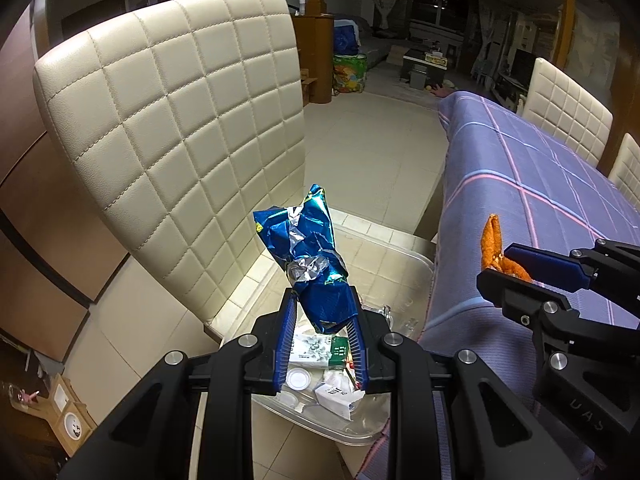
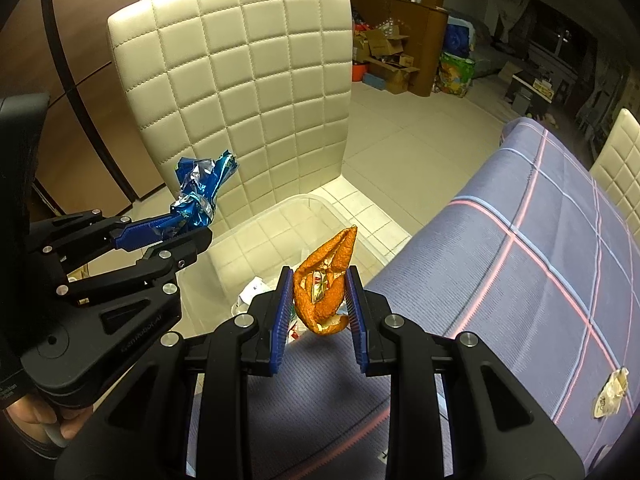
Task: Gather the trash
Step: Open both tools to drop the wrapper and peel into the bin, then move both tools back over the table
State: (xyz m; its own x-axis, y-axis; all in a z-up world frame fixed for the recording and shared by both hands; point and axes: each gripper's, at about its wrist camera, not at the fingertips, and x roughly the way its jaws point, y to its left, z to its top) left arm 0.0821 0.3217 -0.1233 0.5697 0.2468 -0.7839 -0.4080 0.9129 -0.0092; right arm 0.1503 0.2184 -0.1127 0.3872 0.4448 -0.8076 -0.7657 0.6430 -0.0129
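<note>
My left gripper (image 1: 322, 300) is shut on a crumpled blue foil wrapper (image 1: 308, 252) and holds it above a clear plastic bin (image 1: 404, 268) on the floor. The bin holds paper scraps, a small carton and a lid. My right gripper (image 2: 319, 280) is shut on a curled orange peel (image 2: 326, 280), held over the table's edge beside the bin (image 2: 280, 216). The left gripper with the wrapper (image 2: 202, 192) also shows in the right wrist view, and the right gripper (image 1: 496, 268) with the peel (image 1: 494, 246) in the left wrist view.
A cream quilted chair (image 1: 180, 120) stands just behind the bin. A table with a purple plaid cloth (image 2: 540, 240) is on the right, with a crumpled pale wrapper (image 2: 610, 394) on it. More cream chairs (image 1: 568, 108) stand beyond the table.
</note>
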